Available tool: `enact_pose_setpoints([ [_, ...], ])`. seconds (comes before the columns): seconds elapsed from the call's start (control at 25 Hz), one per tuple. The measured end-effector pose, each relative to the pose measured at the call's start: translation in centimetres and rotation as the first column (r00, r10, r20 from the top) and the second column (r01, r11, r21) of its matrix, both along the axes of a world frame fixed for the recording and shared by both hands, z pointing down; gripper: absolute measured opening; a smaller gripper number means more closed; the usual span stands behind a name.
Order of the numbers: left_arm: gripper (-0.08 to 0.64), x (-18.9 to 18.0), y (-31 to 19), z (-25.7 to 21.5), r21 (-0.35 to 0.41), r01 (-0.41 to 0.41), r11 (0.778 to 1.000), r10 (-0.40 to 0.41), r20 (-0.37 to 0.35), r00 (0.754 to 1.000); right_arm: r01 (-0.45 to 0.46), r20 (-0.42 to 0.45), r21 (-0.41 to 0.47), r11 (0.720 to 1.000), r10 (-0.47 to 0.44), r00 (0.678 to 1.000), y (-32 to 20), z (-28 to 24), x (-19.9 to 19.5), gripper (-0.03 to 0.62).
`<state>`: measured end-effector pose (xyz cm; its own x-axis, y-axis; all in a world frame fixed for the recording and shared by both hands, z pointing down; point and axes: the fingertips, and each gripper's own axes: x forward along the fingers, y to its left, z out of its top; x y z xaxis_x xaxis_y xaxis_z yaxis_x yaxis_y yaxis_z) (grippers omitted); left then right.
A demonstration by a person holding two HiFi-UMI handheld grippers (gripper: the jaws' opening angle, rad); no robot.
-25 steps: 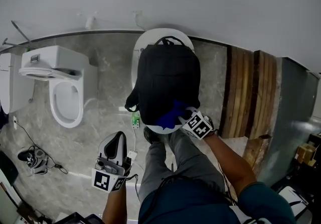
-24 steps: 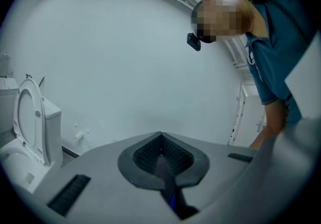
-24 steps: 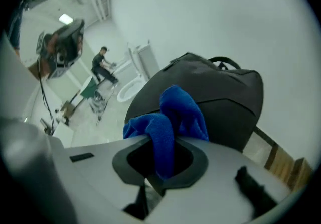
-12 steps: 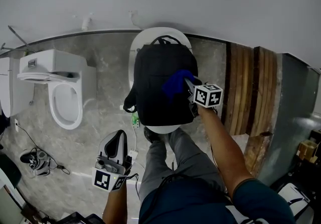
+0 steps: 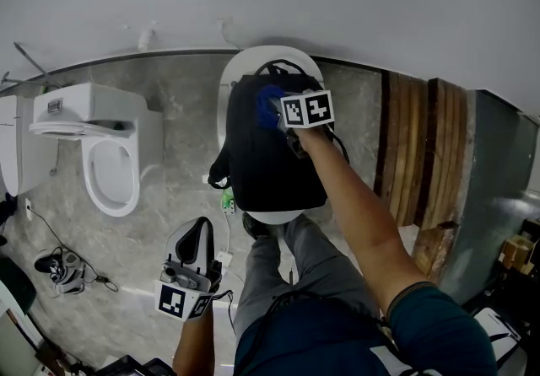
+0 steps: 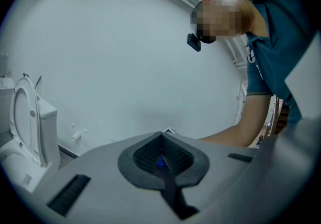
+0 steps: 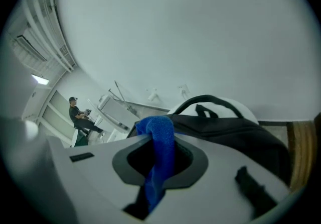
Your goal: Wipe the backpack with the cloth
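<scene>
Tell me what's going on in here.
A person is wiping a black backpack, which lies on a white oval stand, with a blue cloth. The right gripper is shut on the cloth and holds it against the backpack's upper end, near the carry handle. The left gripper hangs low beside the person's leg, jaws together, holding nothing. A toilet stands off to the left.

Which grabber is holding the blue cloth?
The right gripper, over the black backpack: the blue cloth is pinched between its jaws. The left gripper hangs low beside the person's leg, jaws together on nothing.
</scene>
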<state>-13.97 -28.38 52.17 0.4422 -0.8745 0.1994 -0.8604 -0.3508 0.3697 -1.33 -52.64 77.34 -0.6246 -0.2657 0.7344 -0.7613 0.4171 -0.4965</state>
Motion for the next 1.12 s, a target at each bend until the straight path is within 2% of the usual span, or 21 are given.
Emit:
enact_pose_setpoints([
  [0.16,0.002,-0.5,0.2,-0.1,0.006,0.004,1.0,-0.004,0.003,1.0,0.099,0.042,0.036,0.994,-0.1,0.994,2.9,-0.5,-4.3,0.028],
  [0.28,0.002,-0.8,0.3,-0.4,0.012,0.003,1.0,-0.003,0.005,1.0,0.091,0.086,0.082,0.992,-0.098,0.991,5.1,-1.8,-4.6,0.028],
  [0.44,0.002,-0.6,0.5,-1.1,0.026,-0.014,1.0,0.014,0.004,1.0,0.042,0.126,0.13,0.991,-0.059,0.99,8.3,-3.0,-2.9,0.028],
  [0.84,0.002,-0.3,3.4,-4.0,0.07,-0.081,0.994,0.079,0.028,0.996,-0.015,0.095,0.186,0.982,-0.003,0.995,19.8,-2.4,2.0,0.028],
  [1.0,0.002,-0.3,5.6,-5.0,0.084,-0.102,0.991,0.1,0.032,0.994,-0.021,0.057,0.154,0.988,0.012,0.998,24.4,-0.5,3.4,0.028],
  [1.12,0.002,-0.6,7.2,-5.7,0.095,-0.111,0.989,0.107,0.041,0.993,-0.06,0.055,0.148,0.987,0.052,0.997,27.0,0.6,4.7,0.028],
])
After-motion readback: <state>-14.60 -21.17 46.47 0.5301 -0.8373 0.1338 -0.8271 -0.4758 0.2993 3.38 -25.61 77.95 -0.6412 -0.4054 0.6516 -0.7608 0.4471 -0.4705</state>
